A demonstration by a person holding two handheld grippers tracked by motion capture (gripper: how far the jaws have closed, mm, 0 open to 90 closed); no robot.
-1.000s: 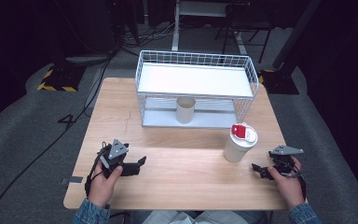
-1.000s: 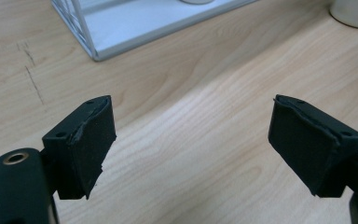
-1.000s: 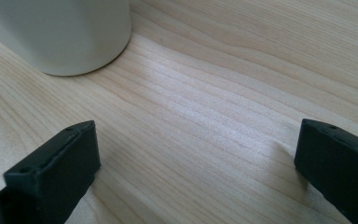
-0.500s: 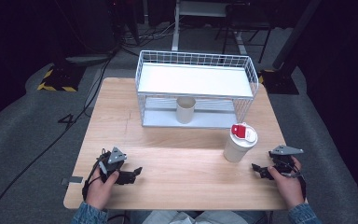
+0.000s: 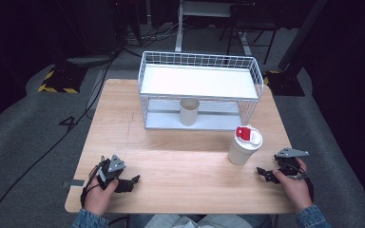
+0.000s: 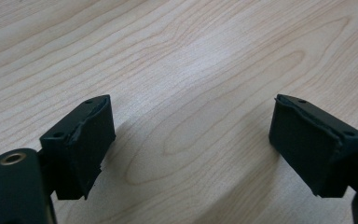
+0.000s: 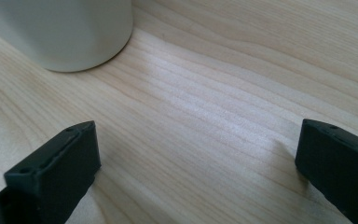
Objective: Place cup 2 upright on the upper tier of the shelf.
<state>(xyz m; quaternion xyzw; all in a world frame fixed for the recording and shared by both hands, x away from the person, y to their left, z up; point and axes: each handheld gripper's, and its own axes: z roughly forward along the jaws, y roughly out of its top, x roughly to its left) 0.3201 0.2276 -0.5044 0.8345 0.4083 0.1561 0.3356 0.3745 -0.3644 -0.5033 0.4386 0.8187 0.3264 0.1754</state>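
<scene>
My left gripper (image 5: 132,183) lies low over the table's front left, pointing right. In the left gripper view its jaws (image 6: 191,135) have just been opening and stand apart over bare wood, with nothing between them. My right gripper (image 5: 262,173) rests at the front right, pointing left, open (image 7: 198,149) and empty. A white cup with a red-and-white lid (image 5: 244,145) stands just left of and beyond the right gripper, apart from it. The base of that white cup (image 7: 60,32) shows at the upper left of the right gripper view.
A white wire rack (image 5: 199,80) with a flat shelf stands at the back middle of the wooden table (image 5: 180,164). A beige cup (image 5: 189,111) stands upright under the shelf. Bare wood stretches between the two grippers.
My left hand has sunk and drawn back toward the table's front edge, and the gripper now lies lower and flatter. The right hand and the cups have stayed put.
</scene>
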